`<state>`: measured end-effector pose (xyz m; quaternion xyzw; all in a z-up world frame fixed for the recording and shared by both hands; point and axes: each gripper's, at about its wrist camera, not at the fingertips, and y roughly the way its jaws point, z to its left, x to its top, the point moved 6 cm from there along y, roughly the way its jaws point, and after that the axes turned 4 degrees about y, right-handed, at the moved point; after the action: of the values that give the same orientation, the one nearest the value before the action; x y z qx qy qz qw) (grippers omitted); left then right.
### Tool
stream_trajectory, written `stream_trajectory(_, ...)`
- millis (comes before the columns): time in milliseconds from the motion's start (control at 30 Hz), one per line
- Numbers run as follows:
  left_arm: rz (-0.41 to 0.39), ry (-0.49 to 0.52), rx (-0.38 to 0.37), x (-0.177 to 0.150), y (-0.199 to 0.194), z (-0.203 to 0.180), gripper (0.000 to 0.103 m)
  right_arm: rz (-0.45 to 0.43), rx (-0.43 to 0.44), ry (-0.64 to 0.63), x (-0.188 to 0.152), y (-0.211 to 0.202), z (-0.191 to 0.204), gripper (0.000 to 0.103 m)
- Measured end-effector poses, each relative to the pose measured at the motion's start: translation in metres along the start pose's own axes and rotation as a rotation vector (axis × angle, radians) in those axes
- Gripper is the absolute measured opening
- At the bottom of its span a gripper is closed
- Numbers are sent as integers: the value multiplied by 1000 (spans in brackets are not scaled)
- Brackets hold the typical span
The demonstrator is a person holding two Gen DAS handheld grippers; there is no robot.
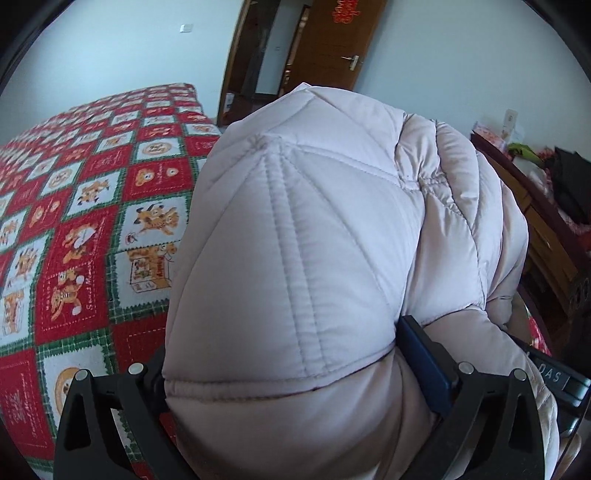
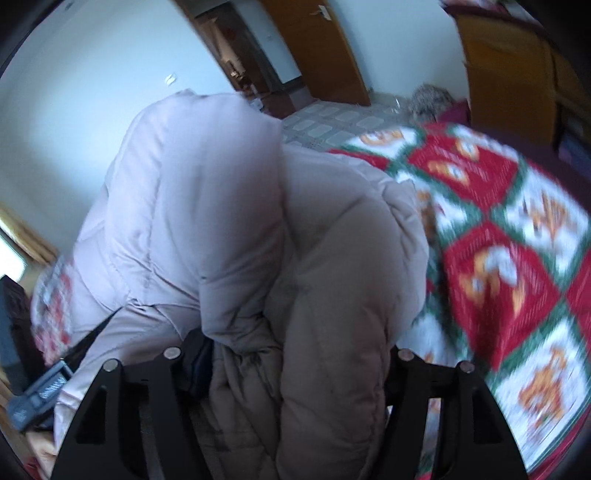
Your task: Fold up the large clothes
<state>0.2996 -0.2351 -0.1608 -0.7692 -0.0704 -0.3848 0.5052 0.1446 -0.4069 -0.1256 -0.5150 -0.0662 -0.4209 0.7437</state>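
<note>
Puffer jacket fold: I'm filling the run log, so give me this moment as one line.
stage: mid-fold | left gripper: shut on puffer jacket | right gripper: shut on puffer jacket | jacket: bunched, lifted above patchwork bedspread | right view: blurred

Pale daylight is washing over plain white walls in a bedroom where a bed is lying under a red, white and green checked cover printed with cartoon bears. A brown wooden door with a metal handle is standing open onto a darker passage. A light switch is sitting on the wall, and dark wooden furniture is crowding one side beside tiled floor.
</note>
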Motion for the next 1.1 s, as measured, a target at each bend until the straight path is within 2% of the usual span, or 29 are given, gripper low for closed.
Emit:
stream_trajectory(133,39,-63,-36,0,9,7,102,3,77,72,-5,9,-14,71)
stream_trajectory(300,37,-20,-53,-3,4,2,102,-9,66,62,-20,-6,-16,71)
stream_trajectory(400,47,-10,-87,-5,1,2,102,2,72,97,-25,-7,-16,71)
stream_trajectory(500,62,-25,-158,-5,1,6,102,19,93,160,-20,-20,-21,73)
stream_trajectory(567,70,-54,-193,-6,3,9,102,-43,102,165,-11,-42,-23,73)
stream_trajectory(633,68,-61,-201,-6,3,10,102,-139,70,127,7,-67,-19,73)
stream_trajectory(733,42,-7,-150,-2,-3,3,102,-205,45,73,35,-79,-7,73)
stream_trajectory(833,23,50,-101,0,-7,-5,103,-243,44,4,64,-71,15,66)
stream_trajectory(867,23,56,-94,0,-8,-6,103,-233,43,-23,66,-63,24,58)
stream_trajectory(900,26,56,-91,0,-7,-6,102,-193,42,-51,68,-49,32,47)
stream_trajectory(967,33,55,-93,1,-6,-5,102,-116,-4,-66,60,-20,32,36)
stream_trajectory(1033,37,72,-94,2,-6,-7,102,-63,-43,-48,48,1,19,36)
stream_trajectory(1100,38,97,-84,3,-4,-8,102,-50,-16,10,39,9,5,36)
